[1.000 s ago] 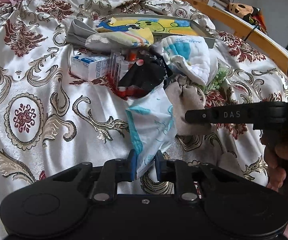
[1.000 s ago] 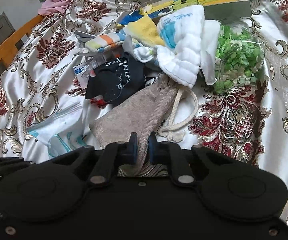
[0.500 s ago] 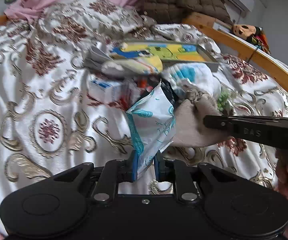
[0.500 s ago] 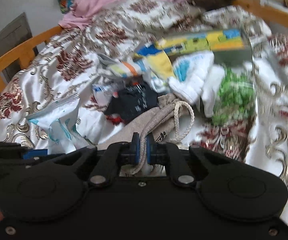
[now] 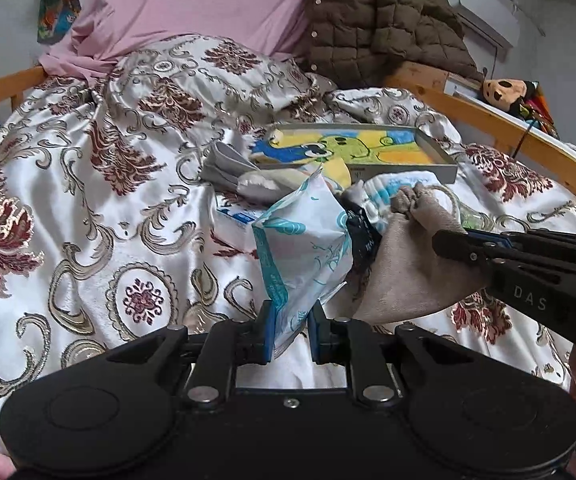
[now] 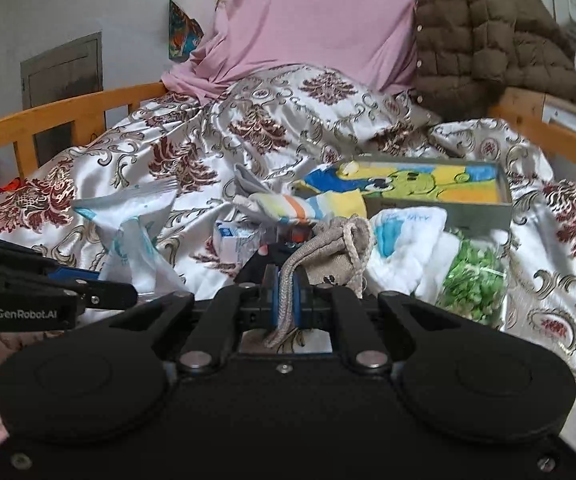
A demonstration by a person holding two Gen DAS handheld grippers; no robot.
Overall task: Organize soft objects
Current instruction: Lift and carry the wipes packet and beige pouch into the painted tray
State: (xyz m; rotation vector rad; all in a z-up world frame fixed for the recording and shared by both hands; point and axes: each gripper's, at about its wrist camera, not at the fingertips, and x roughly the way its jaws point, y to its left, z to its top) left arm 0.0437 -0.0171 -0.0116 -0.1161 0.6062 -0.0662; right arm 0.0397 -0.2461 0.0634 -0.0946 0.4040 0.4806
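Holding a white-and-teal plastic packet (image 5: 308, 248) upright, the left gripper (image 5: 291, 330) pinches its lower edge between nearly closed jaws; right gripper (image 6: 284, 300), jaws tight together, grips the beige drawstring pouch (image 6: 334, 254) by its fabric, raised just right of the packet; beyond them on the patterned bedspread (image 5: 100, 216) lie a striped sock (image 6: 304, 206), white cloth (image 6: 412, 240) and cartoon-lined box (image 6: 484, 206).

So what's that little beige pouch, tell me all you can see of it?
The pouch is a small drawstring bag of coarse, linen-like beige cloth, its neck gathered shut by a pale twisted cord that loops down one side. The right gripper is shut on a fold of it and holds it up over the bedspread. Beside it hangs the plastic bag pinched by the left gripper.
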